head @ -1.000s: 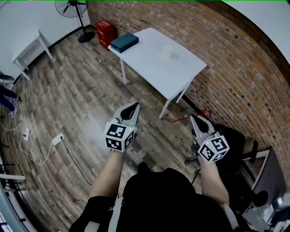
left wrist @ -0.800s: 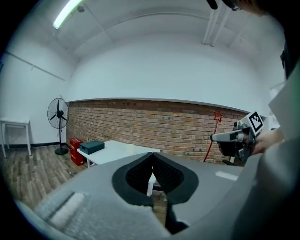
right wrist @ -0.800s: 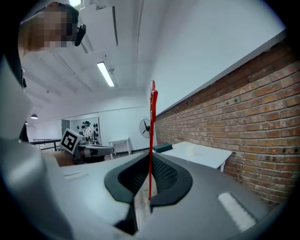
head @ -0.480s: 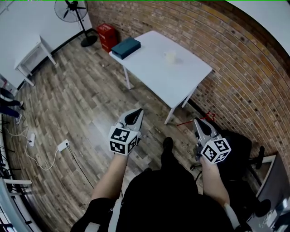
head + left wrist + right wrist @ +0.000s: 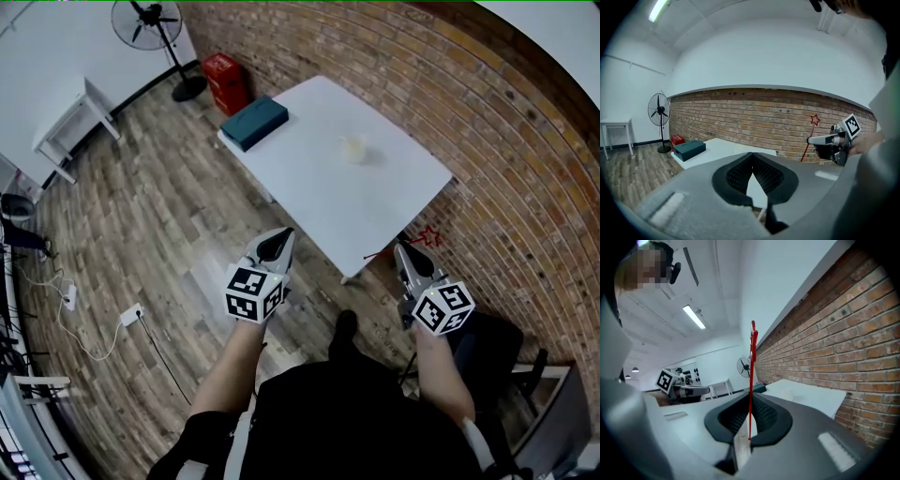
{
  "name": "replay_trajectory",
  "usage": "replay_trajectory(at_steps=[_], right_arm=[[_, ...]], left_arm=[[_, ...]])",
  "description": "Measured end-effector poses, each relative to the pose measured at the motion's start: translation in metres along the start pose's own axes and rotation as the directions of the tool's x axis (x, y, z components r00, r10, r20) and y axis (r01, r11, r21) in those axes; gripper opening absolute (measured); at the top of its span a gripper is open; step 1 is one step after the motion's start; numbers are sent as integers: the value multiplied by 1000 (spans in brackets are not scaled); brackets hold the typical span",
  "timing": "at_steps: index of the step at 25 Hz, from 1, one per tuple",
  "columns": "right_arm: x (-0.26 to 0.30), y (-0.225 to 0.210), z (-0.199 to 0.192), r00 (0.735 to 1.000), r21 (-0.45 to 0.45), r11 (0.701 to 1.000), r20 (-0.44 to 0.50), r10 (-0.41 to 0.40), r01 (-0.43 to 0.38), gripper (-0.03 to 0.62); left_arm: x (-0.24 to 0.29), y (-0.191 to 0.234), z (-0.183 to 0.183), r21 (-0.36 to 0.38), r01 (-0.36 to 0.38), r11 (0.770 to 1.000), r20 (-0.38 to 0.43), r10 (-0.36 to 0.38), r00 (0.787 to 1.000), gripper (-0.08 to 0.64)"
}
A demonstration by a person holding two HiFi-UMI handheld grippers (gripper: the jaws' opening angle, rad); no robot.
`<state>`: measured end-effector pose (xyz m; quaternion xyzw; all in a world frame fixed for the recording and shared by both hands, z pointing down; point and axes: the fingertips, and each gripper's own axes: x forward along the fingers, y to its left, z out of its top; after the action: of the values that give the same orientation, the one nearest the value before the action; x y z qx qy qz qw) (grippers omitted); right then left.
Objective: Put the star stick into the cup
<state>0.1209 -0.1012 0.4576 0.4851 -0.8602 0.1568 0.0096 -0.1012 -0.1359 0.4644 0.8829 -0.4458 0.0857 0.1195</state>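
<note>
The star stick, a thin red rod with a red star (image 5: 428, 235) at its tip, stands upright in my right gripper (image 5: 404, 249), which is shut on its lower end. In the right gripper view the rod (image 5: 750, 394) rises from between the jaws of that gripper (image 5: 750, 437). A small pale cup (image 5: 353, 148) stands on the white table (image 5: 384, 202), toward its far side, well ahead of both grippers. My left gripper (image 5: 277, 236) is shut and holds nothing; it hovers off the table's near left edge. Its jaw tips meet in the left gripper view (image 5: 751, 157).
A dark teal box (image 5: 254, 123) lies on the table's far left corner. A brick wall (image 5: 506, 159) runs along the right. A red crate (image 5: 226, 80) and a standing fan (image 5: 150, 23) are behind the table, a small white side table (image 5: 70, 122) at left, and cables (image 5: 70, 300) lie on the wooden floor.
The table has come much closer and now lies just ahead of both grippers. Both grippers advanced toward it, with the star stick still held in the right one.
</note>
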Motion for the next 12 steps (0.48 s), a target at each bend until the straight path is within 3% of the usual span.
replay_trajectory(at_steps=[6, 12], right_arm=[[49, -62, 24, 999, -3, 999, -26, 39, -40, 15], [75, -95, 37, 998, 5, 999, -40, 55, -54, 15]], left_arm=[[87, 5, 25, -27, 8, 1000, -5, -8, 1000, 2], [132, 7, 42, -26, 23, 999, -2, -24, 1000, 2]])
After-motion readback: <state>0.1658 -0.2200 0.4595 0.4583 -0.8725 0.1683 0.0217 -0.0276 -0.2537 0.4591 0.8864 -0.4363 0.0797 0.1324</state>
